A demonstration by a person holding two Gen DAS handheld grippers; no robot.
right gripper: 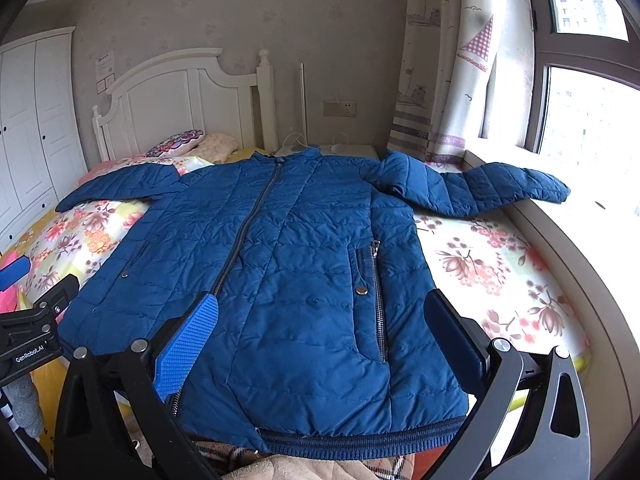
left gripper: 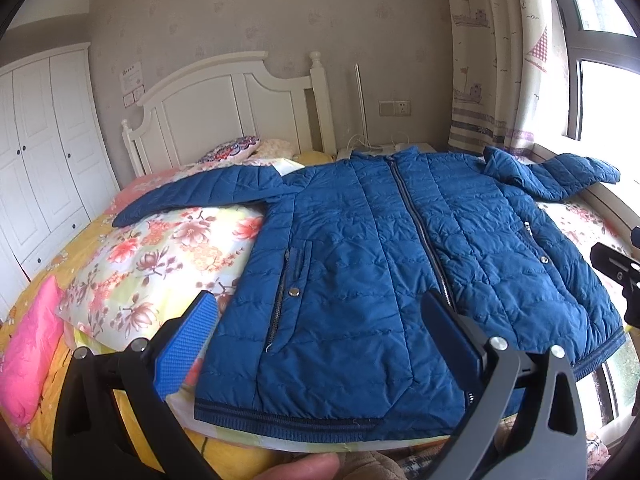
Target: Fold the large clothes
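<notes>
While both tools hover above the hem, we note our left gripper (left gripper: 320, 312) with jaws spread wide and empty, over the jacket's left half; our right gripper (right gripper: 324, 312) is likewise wide apart, gripping nothing, over the right half. We find the blue quilted jacket (left gripper: 380, 248) lying flat, front up, on the floral bedspread (left gripper: 160, 256), long axis running from hem nearest us to collar toward the headboard (left gripper: 224, 108). Its zip is closed; the left sleeve extends outward, the right sleeve rests bent on the window ledge (right gripper: 592, 216).
</notes>
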